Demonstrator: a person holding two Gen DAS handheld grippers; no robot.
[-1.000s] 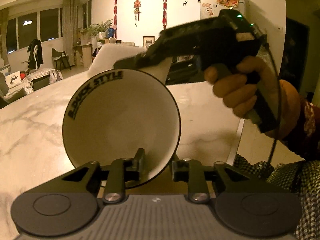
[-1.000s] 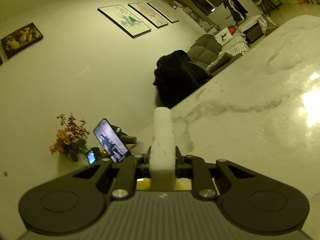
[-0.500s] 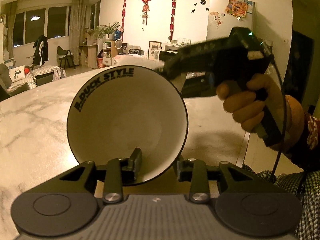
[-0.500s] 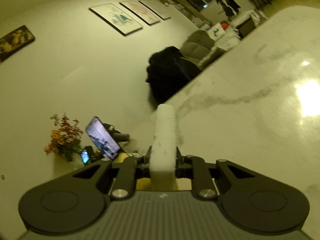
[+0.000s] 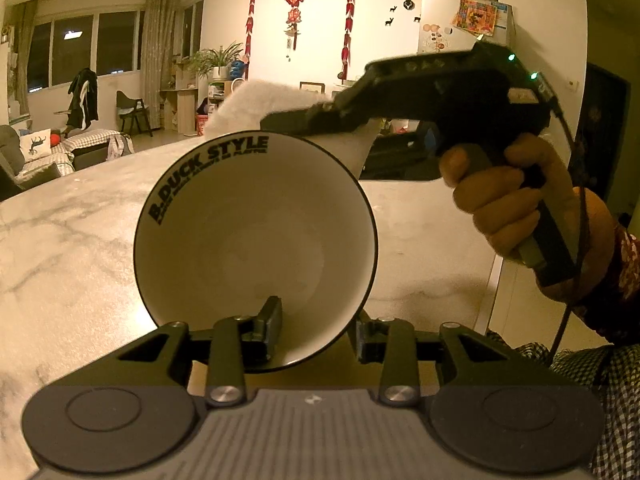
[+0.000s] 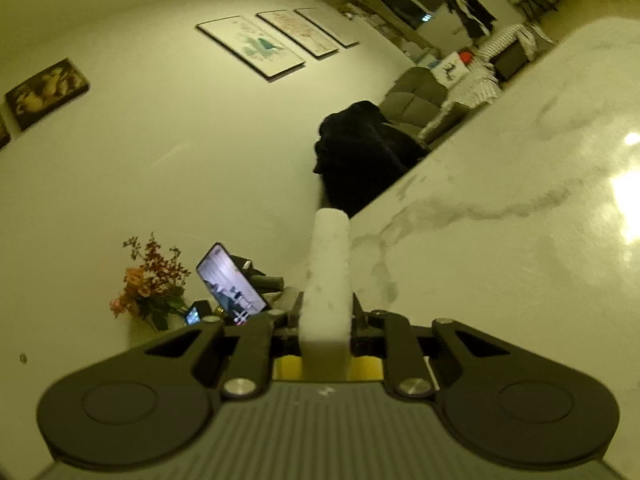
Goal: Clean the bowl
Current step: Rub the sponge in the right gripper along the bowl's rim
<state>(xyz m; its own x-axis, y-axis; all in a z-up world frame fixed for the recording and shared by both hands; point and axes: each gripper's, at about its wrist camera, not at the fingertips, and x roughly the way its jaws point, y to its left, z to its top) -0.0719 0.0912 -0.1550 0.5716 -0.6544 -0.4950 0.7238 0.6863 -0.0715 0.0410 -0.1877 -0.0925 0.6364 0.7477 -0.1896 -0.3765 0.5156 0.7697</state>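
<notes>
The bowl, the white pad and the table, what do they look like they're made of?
Bowl: probably glazed ceramic, with a smooth off-white inside, thin dark rim and printed lettering.
White pad: looks like sponge or foam, matte and finely pitted.
Table: marble or a marble-look top, grey-veined and polished enough to mirror lamp glare.

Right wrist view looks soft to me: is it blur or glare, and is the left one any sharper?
Right wrist view: motion-blurred throughout, with lamp glare on the table. Left wrist view: sharp on the bowl, its lettering readable; only the sponge smears. Both views are dim, yellow-tinted and fisheye-bent.
</notes>
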